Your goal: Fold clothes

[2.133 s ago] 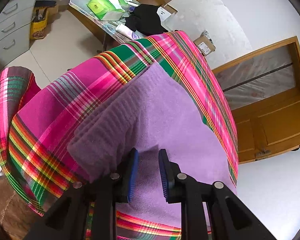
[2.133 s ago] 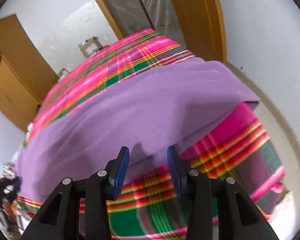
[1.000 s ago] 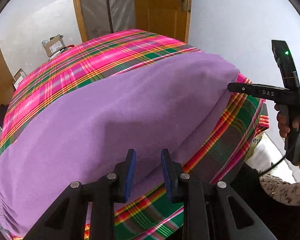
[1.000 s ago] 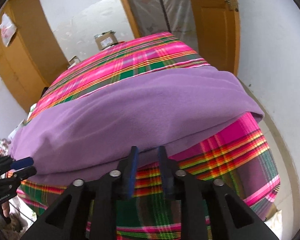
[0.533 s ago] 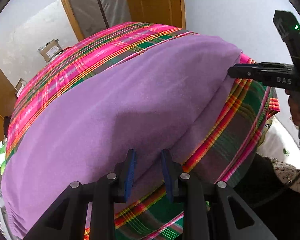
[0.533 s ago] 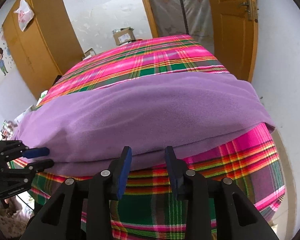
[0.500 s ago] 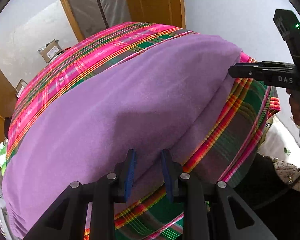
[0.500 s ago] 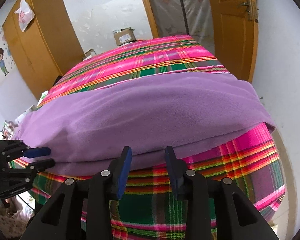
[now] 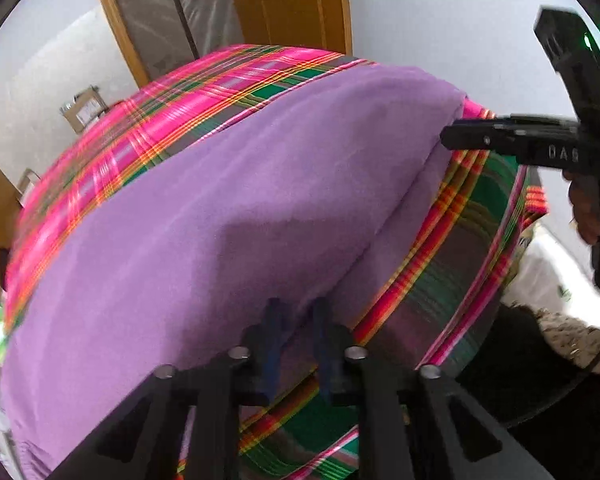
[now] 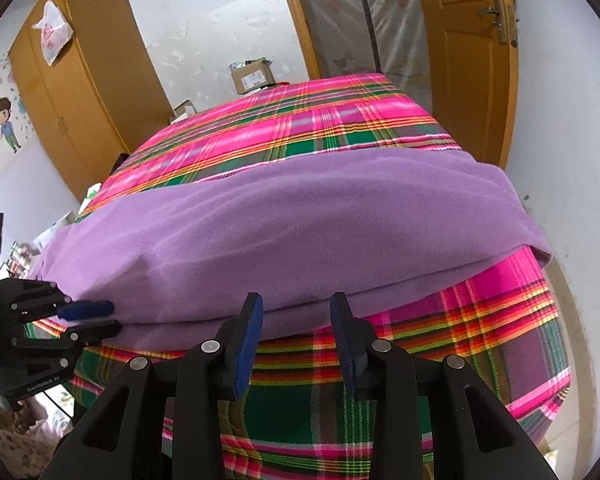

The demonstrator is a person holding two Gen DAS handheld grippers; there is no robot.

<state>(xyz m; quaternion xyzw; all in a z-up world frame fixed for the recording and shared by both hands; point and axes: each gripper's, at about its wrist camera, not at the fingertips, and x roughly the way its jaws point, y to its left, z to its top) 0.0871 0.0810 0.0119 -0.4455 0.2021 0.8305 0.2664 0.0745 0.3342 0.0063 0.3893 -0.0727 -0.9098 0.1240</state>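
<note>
- Now our left tool [image 9: 296, 308] is closed on the near edge of the purple cloth [image 9: 220, 220]. Its fingers are blurred in its own view, but the cloth passes between them, and the right camera shows them nipped on the fold at the cloth's left end.
- Our right tool [image 10: 296, 300] stands open. Its blue pads [image 10: 248, 332] sit apart just short of the cloth's near edge and press on nothing.
- We see the cloth folded into a long band across the bed, on a pink and green plaid sheet [image 10: 300, 128]. Its two layers show along the near side and its right end droops over the bed's edge.
- Beyond the bed we see a wooden door [image 10: 460, 60], a wardrobe [image 10: 80, 80] and a cardboard box [image 10: 252, 76].
- From the left camera, a hand [image 9: 586, 216] grips the right tool's handle.
</note>
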